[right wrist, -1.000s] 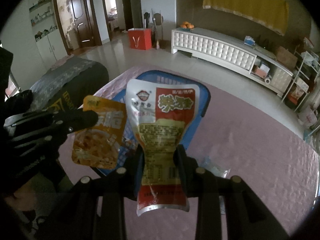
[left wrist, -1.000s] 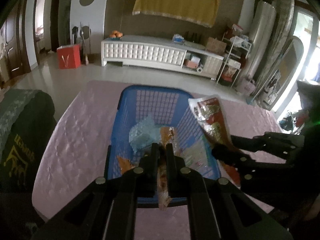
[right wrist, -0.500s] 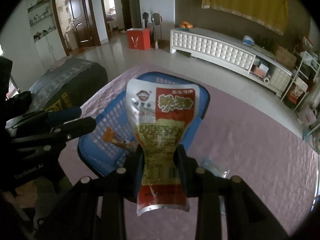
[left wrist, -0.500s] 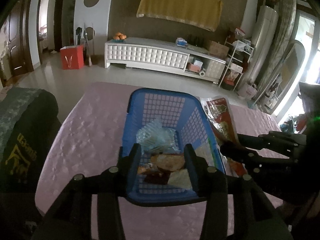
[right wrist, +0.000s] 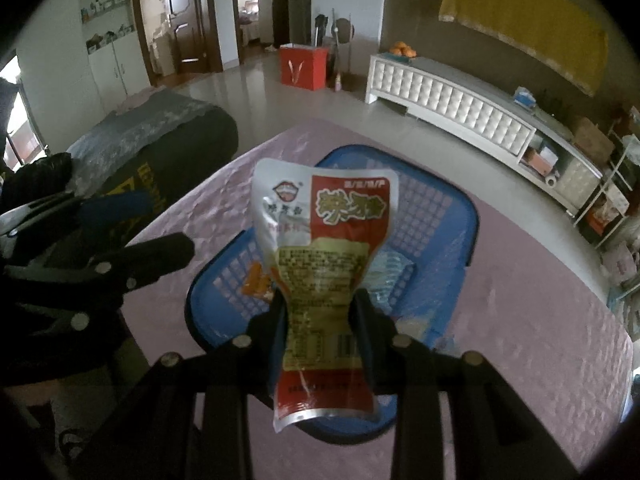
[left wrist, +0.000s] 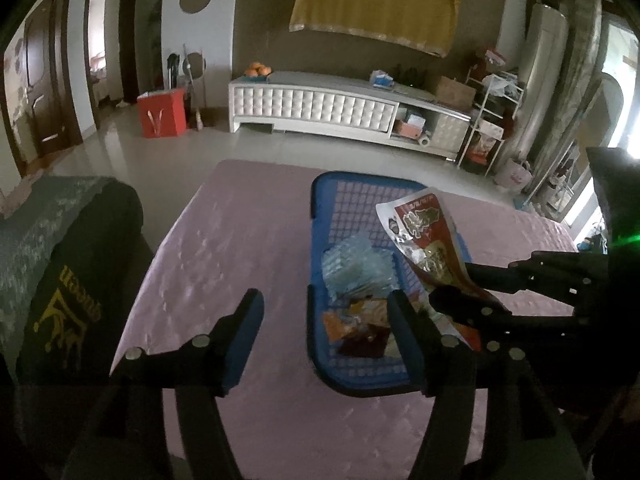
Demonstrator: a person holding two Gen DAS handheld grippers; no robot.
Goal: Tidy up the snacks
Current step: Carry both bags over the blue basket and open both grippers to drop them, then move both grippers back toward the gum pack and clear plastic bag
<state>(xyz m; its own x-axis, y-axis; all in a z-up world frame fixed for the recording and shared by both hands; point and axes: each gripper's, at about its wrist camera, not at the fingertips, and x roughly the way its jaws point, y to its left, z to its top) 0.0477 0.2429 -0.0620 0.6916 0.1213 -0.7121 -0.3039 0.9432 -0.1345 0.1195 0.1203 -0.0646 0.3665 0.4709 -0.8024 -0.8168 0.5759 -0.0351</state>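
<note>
A blue mesh basket point(left wrist: 332, 192) stands on the pink tablecloth point(left wrist: 224, 248) and holds a pale blue packet point(left wrist: 352, 268) and an orange packet point(left wrist: 340, 326) among other snacks. My left gripper point(left wrist: 326, 312) hangs over the basket's near left edge, its jaws opening with nothing between them. My right gripper point(right wrist: 320, 312) is shut on a red and white snack pouch point(right wrist: 324, 232), held upright above the basket point(right wrist: 440, 216). In the left wrist view that pouch point(left wrist: 428, 236) leans over the basket's right rim, with the right gripper point(left wrist: 452, 292) below it.
A dark cushion with yellow lettering point(left wrist: 64, 280) lies against the table's left side. Beyond the table are a tiled floor, a white low cabinet point(left wrist: 320, 104), a red bag point(left wrist: 162, 114) and wire shelves point(left wrist: 488, 120).
My left gripper let go of the orange packet, which now lies in the basket, then opened wider and slid left. The right gripper carried the pouch further over the basket.
</note>
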